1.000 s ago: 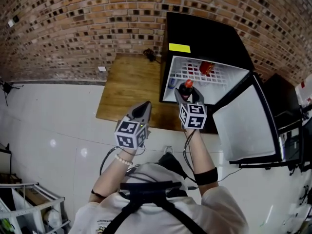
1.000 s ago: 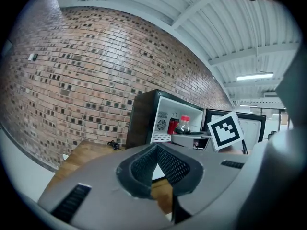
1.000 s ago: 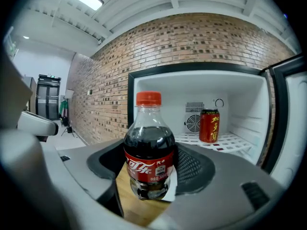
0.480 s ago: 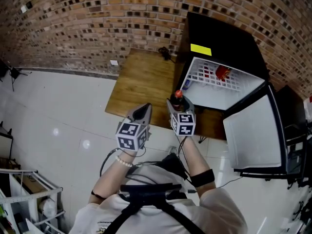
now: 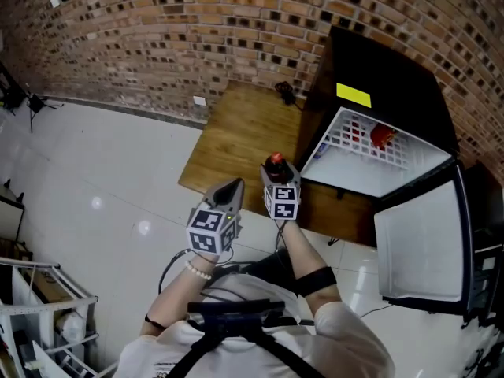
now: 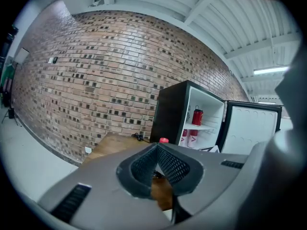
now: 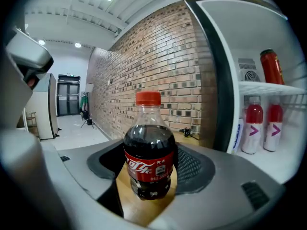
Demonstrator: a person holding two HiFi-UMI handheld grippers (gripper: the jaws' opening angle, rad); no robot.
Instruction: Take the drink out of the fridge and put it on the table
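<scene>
**Withdrawal stage: drink clear of the cabinet.** Behind everything runs a rough brick wall [image 5: 157, 30] with uneven mortar lines. The fridge [image 5: 378, 61] is a matt black box with a white lining and a white wire shelf. Its door [image 5: 417, 250], a flat white panel in a dark frame, stands swung wide. Touching the fridge's side is the table [image 5: 236, 140], a rectangular slab of smooth, warm-toned wood.

A second before, the drink sat at the mouth of the fridge. The right gripper [image 5: 276, 178] has since drawn back and down, and is now over the table's near edge by the fridge corner. Removal is judged complete; setting down remains.

The right gripper's grey jaws, lined with dark mesh-textured pads, clamp the cola bottle [image 7: 149, 157] at its waist. The bottle is clear rounded plastic with dark liquid, a red label and a red cap. Whether its base touches the wood cannot be told. The left gripper [image 6: 157, 147] has its pads closed tip to tip on nothing and hangs just to the left of the right one.
</scene>
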